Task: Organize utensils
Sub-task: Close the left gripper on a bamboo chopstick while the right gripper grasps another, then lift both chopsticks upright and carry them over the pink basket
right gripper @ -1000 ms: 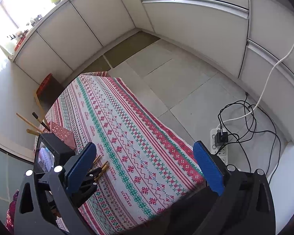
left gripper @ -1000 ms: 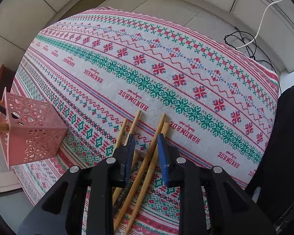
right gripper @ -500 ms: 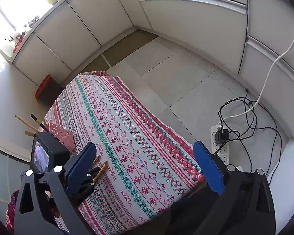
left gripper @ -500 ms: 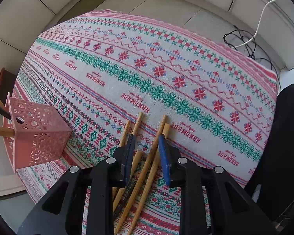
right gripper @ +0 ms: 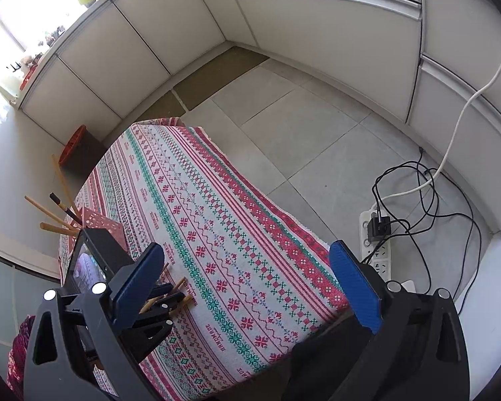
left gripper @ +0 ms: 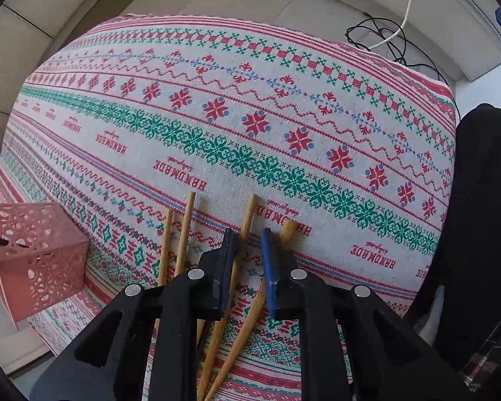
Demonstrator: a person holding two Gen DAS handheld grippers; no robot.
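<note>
**Left gripper lowered over the loose chopsticks, right gripper held wide above the table**

The left wrist view looks nearly straight down on the embroidered tablecloth (left gripper: 284, 107). The left gripper (left gripper: 248, 237) has its blue pads low over the cloth, a narrow gap between them; its jaws have just been closing. Two wooden chopsticks run through that gap: one chopstick (left gripper: 247, 215) passes just beside the left pad and another (left gripper: 289, 227) lies partly behind the right pad. Whether the pads press on either stick cannot be told. Two more chopsticks (left gripper: 177, 234) lie side by side on the cloth, left of the gripper. The pink perforated holder (left gripper: 40, 254) stands near the left edge of the table.

Only the right wrist view shows what stands in that holder (right gripper: 102, 224): several chopsticks (right gripper: 50, 214) lean out of its top, one with a dark tip. It also shows the left gripper from the side, down on the sticks, and a power strip (right gripper: 377, 244) with tangled cables on the tiled floor. The right gripper (right gripper: 250, 280) hangs well above the table with its jaws wide apart, nothing between them.

Compared with a second ago, the left gripper sits lower and nearer the sticks' tips, and the pads stand closer together. The right gripper's view is unchanged.
</note>
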